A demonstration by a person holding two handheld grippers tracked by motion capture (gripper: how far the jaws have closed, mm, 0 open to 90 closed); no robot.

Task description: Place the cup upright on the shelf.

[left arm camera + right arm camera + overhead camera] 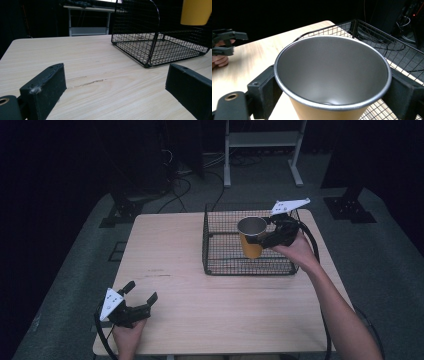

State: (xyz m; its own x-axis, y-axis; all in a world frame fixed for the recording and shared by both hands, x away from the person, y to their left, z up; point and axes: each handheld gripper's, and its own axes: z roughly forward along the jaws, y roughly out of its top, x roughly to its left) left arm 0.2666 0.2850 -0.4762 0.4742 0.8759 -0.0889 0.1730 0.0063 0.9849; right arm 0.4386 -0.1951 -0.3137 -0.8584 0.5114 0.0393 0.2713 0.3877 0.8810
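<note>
A yellow cup [250,248] with a bare metal inside hangs upright over the black wire basket [250,271] at the far right of the wooden table [200,315]. My right gripper [263,238] is shut on the cup's upper wall from the right. In the right gripper view the jaws press both sides of the cup [332,67] just under its rim, with the basket [387,47] below and behind. My left gripper [142,291] rests open near the front left corner. Between its jaws [116,75] lies bare wood. The basket [150,50] and the cup's base [196,12] show farther off.
A white metal frame [262,140] stands on the floor beyond the table, with cables [175,175] and black stand bases [345,207] around it. The left gripper [227,42] and its hand show far off in the right gripper view.
</note>
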